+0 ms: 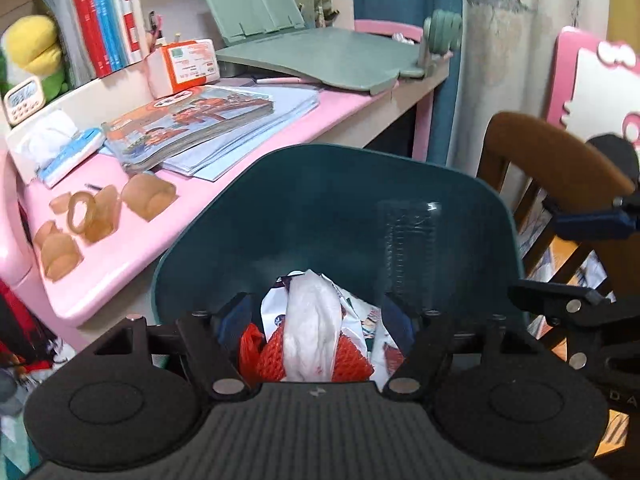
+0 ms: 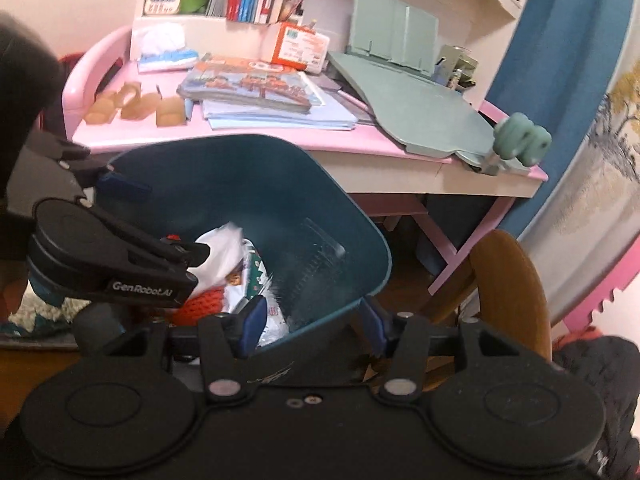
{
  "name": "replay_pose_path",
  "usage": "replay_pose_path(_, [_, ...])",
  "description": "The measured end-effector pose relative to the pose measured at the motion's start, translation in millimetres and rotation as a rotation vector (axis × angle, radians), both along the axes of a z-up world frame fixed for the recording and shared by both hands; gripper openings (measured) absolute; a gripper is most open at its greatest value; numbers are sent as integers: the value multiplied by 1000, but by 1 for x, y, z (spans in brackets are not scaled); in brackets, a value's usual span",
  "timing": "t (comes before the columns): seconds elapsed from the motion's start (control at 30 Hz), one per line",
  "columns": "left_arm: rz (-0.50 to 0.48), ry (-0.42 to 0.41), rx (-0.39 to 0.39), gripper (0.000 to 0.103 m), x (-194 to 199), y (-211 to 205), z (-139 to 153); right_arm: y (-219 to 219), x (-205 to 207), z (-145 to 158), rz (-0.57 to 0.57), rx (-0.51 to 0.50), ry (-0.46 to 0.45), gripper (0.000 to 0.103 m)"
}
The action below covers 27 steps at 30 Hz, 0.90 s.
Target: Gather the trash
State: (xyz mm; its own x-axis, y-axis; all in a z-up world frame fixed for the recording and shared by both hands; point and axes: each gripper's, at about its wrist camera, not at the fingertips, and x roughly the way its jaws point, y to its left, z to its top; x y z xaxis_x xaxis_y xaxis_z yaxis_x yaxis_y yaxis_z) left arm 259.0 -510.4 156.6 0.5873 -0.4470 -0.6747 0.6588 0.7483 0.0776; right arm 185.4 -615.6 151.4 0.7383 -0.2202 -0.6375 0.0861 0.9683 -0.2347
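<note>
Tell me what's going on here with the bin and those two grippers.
A person holding a gripper in each hand is collecting trash by a pink desk. The left gripper is open over the teal bin, with crumpled white tissue, red netting and wrappers below it. The right gripper is open too, its fingers straddling the bin's near rim without gripping it. Amber tape pieces lie on the desk.

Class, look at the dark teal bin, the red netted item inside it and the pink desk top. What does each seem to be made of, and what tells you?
Dark teal bin: likely moulded plastic, with smooth, faintly glossy walls. Red netted item: probably foam or plastic mesh, judging by its open weave. Pink desk top: smooth, rounded and slightly shiny, so plastic or a coated board; which one is unclear.
</note>
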Motion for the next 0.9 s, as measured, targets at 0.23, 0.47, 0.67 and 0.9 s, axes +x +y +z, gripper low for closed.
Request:
replay_pose_path(0.23, [7, -19, -74, 72, -28, 29, 16, 14, -38, 15, 27, 72, -83, 53])
replay_pose_path(0.47, [-16, -56, -156, 73, -63, 60, 36, 35, -83, 33, 55, 123, -217, 53])
replay_pose_path(0.67, [-35, -107, -219, 81, -92, 87, 48, 52, -118, 39, 53, 144, -333, 54])
replay_pose_path(0.9, [-45, -149, -261, 93, -116, 116, 50, 61, -147, 37, 44, 177, -423, 54])
